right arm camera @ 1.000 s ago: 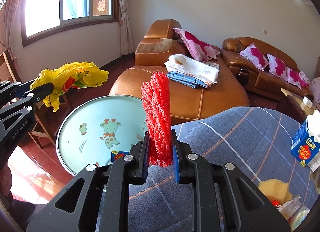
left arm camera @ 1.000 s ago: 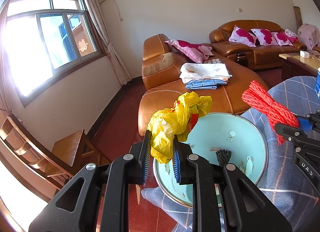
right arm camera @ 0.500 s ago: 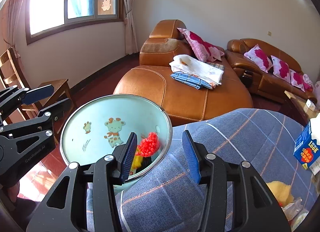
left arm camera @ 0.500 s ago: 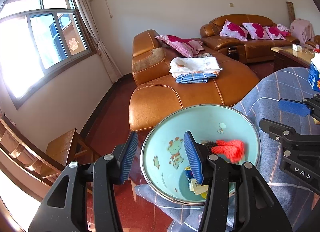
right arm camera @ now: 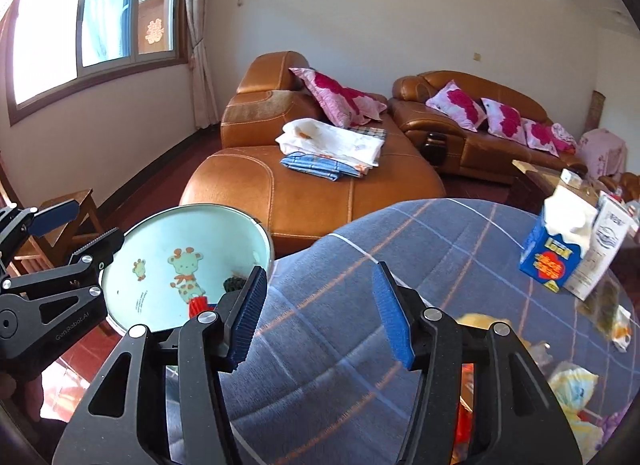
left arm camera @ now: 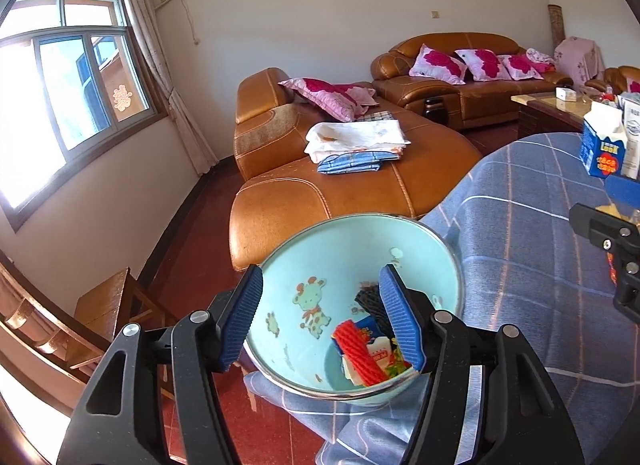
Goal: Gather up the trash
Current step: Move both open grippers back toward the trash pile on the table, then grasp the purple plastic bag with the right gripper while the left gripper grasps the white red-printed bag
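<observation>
A light blue enamel basin with cartoon giraffes sits at the edge of the round table with a blue checked cloth. In it lie a red mesh bundle, a black mesh piece and some wrappers. My left gripper is open and empty, just over the basin. My right gripper is open and empty above the cloth, to the right of the basin. Loose wrappers lie on the table at the right.
A blue and white milk carton and a white carton stand on the table's far right. A brown leather sofa with folded cloths stands behind the table. A wooden stool stands at the left on the red floor.
Both grippers opened and dropped the yellow bag and the red mesh bundle into the basin. The left gripper has since come down closer to the basin; the right has swung right over the table.
</observation>
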Tool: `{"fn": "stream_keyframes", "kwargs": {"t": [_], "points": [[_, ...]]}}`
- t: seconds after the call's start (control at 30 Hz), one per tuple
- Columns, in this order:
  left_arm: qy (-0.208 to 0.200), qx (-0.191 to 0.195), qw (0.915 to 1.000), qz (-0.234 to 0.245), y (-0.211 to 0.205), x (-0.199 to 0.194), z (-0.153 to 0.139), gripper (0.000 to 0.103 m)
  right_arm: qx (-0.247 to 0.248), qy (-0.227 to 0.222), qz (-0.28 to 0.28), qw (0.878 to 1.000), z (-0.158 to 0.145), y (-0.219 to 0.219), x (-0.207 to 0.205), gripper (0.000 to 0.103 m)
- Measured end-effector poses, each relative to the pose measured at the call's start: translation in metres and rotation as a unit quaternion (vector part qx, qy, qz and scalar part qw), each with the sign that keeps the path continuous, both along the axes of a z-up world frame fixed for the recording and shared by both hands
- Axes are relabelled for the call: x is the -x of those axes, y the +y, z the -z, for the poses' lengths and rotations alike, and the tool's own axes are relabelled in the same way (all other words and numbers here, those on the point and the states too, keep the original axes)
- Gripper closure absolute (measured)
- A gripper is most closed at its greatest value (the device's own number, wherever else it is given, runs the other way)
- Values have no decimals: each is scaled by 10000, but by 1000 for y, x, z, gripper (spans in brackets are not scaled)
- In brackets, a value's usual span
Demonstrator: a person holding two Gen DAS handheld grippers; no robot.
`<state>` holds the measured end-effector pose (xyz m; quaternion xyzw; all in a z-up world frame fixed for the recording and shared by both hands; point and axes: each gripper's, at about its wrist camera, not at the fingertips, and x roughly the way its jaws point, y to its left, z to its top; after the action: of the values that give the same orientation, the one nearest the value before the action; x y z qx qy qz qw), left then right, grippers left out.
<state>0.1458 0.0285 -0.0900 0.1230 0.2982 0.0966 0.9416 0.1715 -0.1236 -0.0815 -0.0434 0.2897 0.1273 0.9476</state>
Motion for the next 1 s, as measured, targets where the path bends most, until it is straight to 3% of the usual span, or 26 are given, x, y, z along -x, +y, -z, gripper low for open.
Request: {"fn": "stream_keyframes", "kwargs": {"t": [0.23, 0.47, 0.6, 0.77, 0.9, 0.97, 1.0], "points": [[25, -120, 9961, 874, -65, 17, 6, 37, -153, -49, 1335, 9909, -3, -88, 65, 41], [121, -198, 9893, 1438, -113, 29, 18, 35, -370, -18, 2645, 9637, 7, -159, 121, 35], [142, -249, 9861, 1634, -128, 38, 23, 34, -455, 201, 2937, 9546, 19, -173, 129, 35], [195, -268, 9841, 1747, -135, 47, 27, 33, -595, 561, 2803, 9564, 35, -170, 125, 37], [143, -238, 9833, 1799, -137, 51, 24, 33, -810, 858, 2754, 9541, 47, -173, 123, 50], [125, -227, 9829, 1826, -139, 52, 21, 33, -950, 984, 2626, 9552, 50, -174, 122, 79], [119, -227, 9826, 1841, -141, 52, 20, 33, -981, 983, 2593, 9558, 50, -174, 123, 81]]}}
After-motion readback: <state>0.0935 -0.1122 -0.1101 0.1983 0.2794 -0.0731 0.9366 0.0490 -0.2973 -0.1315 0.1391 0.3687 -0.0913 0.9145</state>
